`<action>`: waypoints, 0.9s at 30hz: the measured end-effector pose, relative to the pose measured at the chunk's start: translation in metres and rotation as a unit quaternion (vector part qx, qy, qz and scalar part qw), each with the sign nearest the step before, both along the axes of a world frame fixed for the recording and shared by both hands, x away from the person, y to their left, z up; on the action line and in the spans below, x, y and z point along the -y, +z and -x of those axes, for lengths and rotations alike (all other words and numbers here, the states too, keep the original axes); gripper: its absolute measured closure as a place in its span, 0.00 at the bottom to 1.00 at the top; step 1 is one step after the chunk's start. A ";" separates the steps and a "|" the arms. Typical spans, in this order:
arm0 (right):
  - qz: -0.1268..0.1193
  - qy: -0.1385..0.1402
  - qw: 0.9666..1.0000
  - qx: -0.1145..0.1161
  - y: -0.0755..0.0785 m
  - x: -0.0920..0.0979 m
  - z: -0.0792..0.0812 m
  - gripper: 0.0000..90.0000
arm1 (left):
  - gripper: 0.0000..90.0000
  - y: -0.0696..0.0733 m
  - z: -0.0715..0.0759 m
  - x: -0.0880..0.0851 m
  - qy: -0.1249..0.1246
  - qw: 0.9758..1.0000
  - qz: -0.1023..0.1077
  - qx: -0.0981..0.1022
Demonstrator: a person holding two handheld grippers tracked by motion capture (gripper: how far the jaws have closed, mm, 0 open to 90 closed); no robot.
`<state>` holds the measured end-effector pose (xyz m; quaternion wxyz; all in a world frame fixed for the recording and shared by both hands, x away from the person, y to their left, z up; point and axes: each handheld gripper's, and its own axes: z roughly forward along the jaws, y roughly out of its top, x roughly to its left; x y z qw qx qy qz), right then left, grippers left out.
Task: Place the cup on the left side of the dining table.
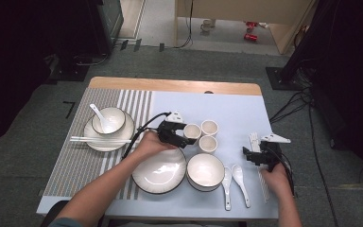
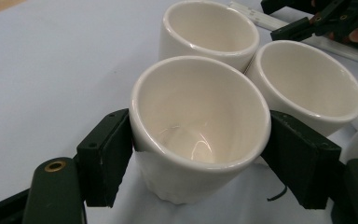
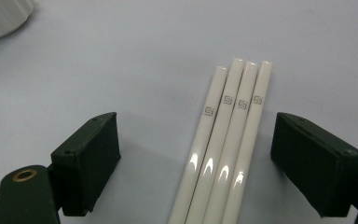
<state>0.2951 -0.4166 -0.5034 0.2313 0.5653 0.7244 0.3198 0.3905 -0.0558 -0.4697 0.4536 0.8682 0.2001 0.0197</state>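
A white cup (image 2: 200, 121) stands on the pale blue table, touching two more white cups (image 2: 209, 28) (image 2: 307, 84) behind it. My left gripper (image 2: 200, 154) straddles this cup, open, its pads right beside the cup's walls. From above, the left gripper (image 1: 185, 137) reaches the cup (image 1: 192, 131) from the left. My right gripper (image 3: 196, 158) is open and low over several white chopsticks (image 3: 228, 140) that lie side by side on the table, between its jaws but untouched. In the high view it (image 1: 255, 156) sits at the table's right edge over the chopsticks (image 1: 254, 139).
A white plate (image 1: 159, 172) and a bowl (image 1: 205, 171) sit near the front edge, with two white spoons (image 1: 234, 182) to their right. On the striped mat at left is a plate (image 1: 123, 137) bearing a bowl with a spoon (image 1: 108, 120) and chopsticks (image 1: 99, 139).
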 end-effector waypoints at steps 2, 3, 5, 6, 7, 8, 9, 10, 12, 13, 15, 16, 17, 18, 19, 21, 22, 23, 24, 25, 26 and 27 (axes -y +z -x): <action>0.000 0.000 1.000 0.000 0.000 0.000 0.000 0.17 | 0.29 0.000 0.000 0.002 0.002 1.000 -0.005 0.000; 0.000 0.000 1.000 0.000 0.000 0.000 0.000 0.17 | 0.29 0.001 0.001 0.003 0.004 1.000 -0.008 0.001; 0.000 0.000 1.000 0.000 0.000 0.000 0.000 0.17 | 0.29 0.001 0.001 0.004 0.007 1.000 -0.011 0.003; 0.000 0.000 1.000 0.000 0.000 0.000 0.000 0.17 | 0.29 0.001 0.001 0.004 0.008 1.000 -0.011 0.003; 0.000 0.000 1.000 0.000 0.000 0.000 0.000 0.17 | 0.29 0.001 0.001 0.004 0.008 1.000 -0.011 0.003; 0.000 0.000 1.000 0.000 0.000 0.000 0.000 0.17 | 0.29 0.001 0.001 0.004 0.008 1.000 -0.011 0.003; 0.000 0.000 1.000 0.000 0.000 0.000 0.000 0.17 | 0.29 0.001 0.001 0.005 0.006 1.000 -0.015 0.006; 0.000 0.000 1.000 0.000 0.000 0.000 0.000 0.17 | 0.29 0.001 0.001 0.005 0.006 1.000 -0.015 0.006; 0.000 0.000 1.000 0.000 0.000 0.000 0.000 0.17 | 0.29 0.000 0.002 0.008 0.009 1.000 -0.018 0.012; 0.000 0.000 1.000 0.000 0.000 0.000 0.000 0.17 | 0.29 0.000 0.003 0.009 0.010 1.000 -0.023 0.018; 0.000 0.000 1.000 0.000 0.000 0.000 0.000 0.17 | 0.29 0.000 0.003 0.009 0.009 0.999 -0.028 0.022; 0.000 0.000 1.000 0.000 0.000 0.000 0.000 0.17 | 0.30 0.000 0.003 0.009 0.008 0.999 -0.030 0.023; 0.000 0.000 1.000 0.000 0.000 0.000 0.000 0.17 | 0.30 0.000 0.003 0.009 0.008 0.999 -0.030 0.023; 0.000 0.000 1.000 0.000 0.000 0.000 0.000 0.17 | 0.30 0.000 0.003 0.009 0.008 0.999 -0.027 0.022; 0.000 0.000 1.000 0.000 0.000 0.000 0.000 0.17 | 0.30 0.000 0.002 0.009 0.008 0.999 -0.026 0.020; 0.000 0.000 1.000 0.000 0.000 0.000 0.000 0.17 | 0.30 0.000 0.002 0.009 0.007 0.999 -0.028 0.020; 0.000 0.000 1.000 0.000 0.000 0.000 0.000 0.17 | 0.30 0.000 0.002 0.009 0.007 0.999 -0.028 0.019; 0.000 0.000 1.000 0.000 0.000 0.000 0.000 0.17 | 0.30 0.000 0.002 0.010 0.009 0.999 -0.027 0.019; 0.000 0.000 1.000 0.000 0.000 0.000 0.000 0.17 | 0.30 0.000 0.002 0.011 0.011 0.999 -0.031 0.021; 0.000 0.000 1.000 0.000 0.000 0.000 0.000 0.17 | 0.30 0.000 0.002 0.011 0.011 0.999 -0.031 0.021; 0.000 0.000 1.000 0.000 0.000 0.000 0.000 0.17 | 0.30 0.001 0.002 0.012 0.012 0.999 -0.034 0.023; 0.000 0.000 1.000 0.000 0.000 0.000 0.000 0.17 | 0.30 0.001 0.002 0.012 0.011 0.999 -0.034 0.024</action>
